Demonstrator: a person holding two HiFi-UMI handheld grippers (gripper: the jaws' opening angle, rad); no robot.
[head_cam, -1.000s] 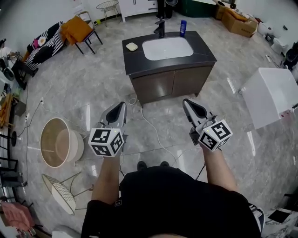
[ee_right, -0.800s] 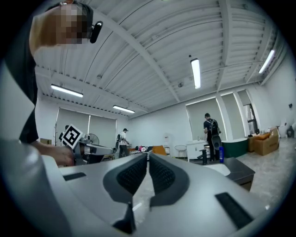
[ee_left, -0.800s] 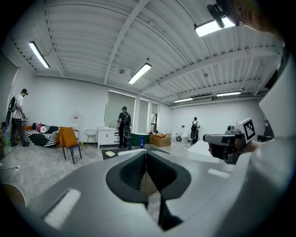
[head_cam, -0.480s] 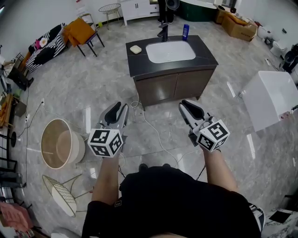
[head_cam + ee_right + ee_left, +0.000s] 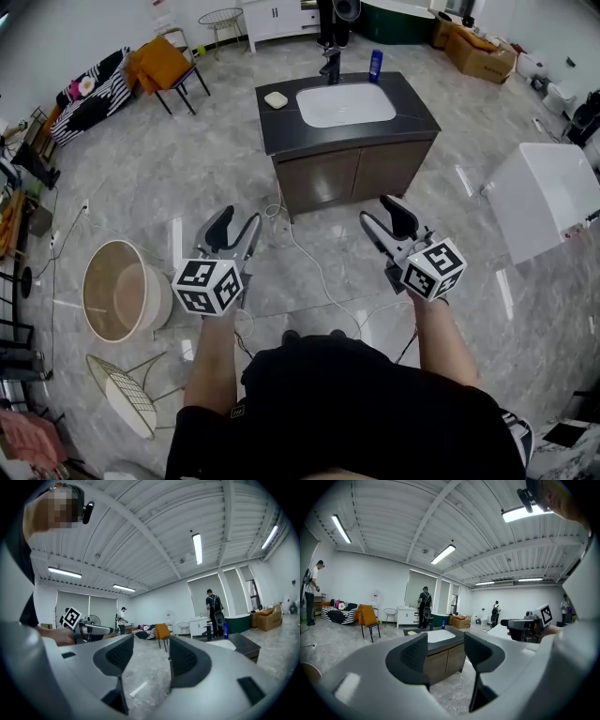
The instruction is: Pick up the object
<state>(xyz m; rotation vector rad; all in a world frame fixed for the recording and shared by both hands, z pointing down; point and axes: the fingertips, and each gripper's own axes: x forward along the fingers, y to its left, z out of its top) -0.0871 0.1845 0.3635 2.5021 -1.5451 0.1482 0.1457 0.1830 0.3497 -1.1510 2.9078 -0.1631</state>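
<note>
On the floor (image 5: 169, 178), a cord (image 5: 305, 258) lies before the sink cabinet (image 5: 352, 173).

the small pale block (image 5: 275, 98) on the dark sink counter (image 5: 278, 128) is too tiny to identify — the white angular box (image 5: 544, 197) (far right) runs past the edge.

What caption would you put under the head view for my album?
Left tool and right tool, both opening with nothing between their jaws, held out toward a sink cabinet.
</note>
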